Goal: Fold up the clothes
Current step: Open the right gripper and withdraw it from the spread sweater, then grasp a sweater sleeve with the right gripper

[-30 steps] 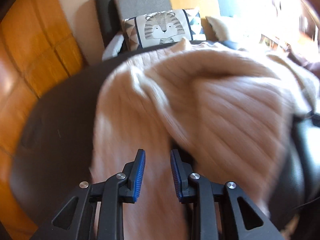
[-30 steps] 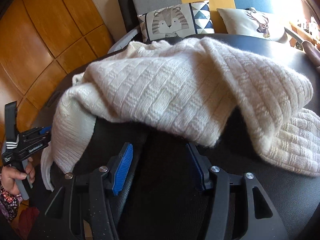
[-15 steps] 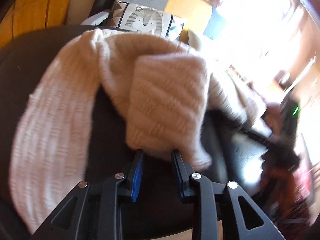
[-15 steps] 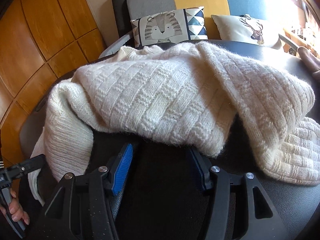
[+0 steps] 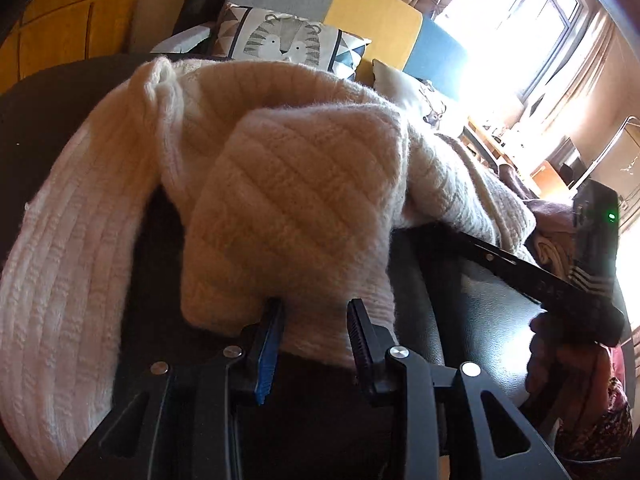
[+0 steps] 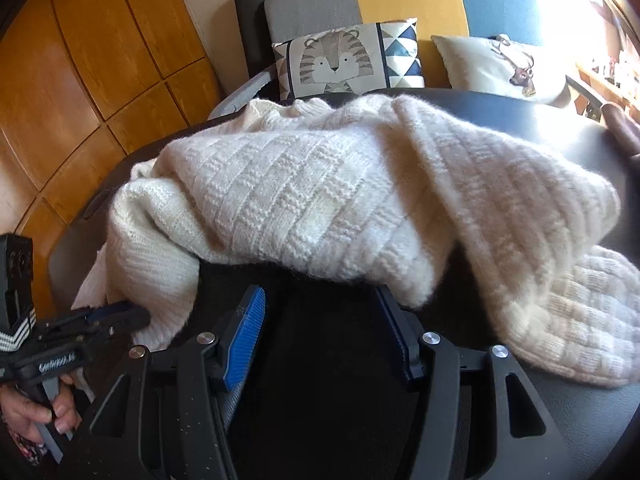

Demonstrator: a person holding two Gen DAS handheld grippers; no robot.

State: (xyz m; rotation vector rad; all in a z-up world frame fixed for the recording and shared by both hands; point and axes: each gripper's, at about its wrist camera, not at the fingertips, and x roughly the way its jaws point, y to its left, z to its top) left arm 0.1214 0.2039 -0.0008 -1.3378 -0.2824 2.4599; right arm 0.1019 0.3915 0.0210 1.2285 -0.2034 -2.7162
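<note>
A cream knitted sweater (image 6: pixel 320 192) lies bunched on the dark round table (image 6: pixel 560 136). In the left wrist view a folded flap of the sweater (image 5: pixel 304 184) hangs down to my left gripper (image 5: pixel 314 316). Its lower edge lies between the jaws, which are opening, and the pads do not visibly press on it. From the right wrist view the left gripper (image 6: pixel 120 314) shows at the left, against the sweater's sleeve. My right gripper (image 6: pixel 320 308) stands open over bare table, the sweater's near edge just past its fingertips. A hand holds each gripper.
A sofa behind the table carries a tiger cushion (image 6: pixel 336 60) and a deer cushion (image 6: pixel 496 68). Wooden wall panels (image 6: pixel 100 60) rise at the left. A brownish garment (image 5: pixel 552 216) lies at the table's right side. A bright window (image 5: pixel 516 20) glares at the back right.
The left gripper has swung right and come up to the sweater's hanging flap, whose edge now lies between its slightly wider jaws. The right gripper has barely moved.
</note>
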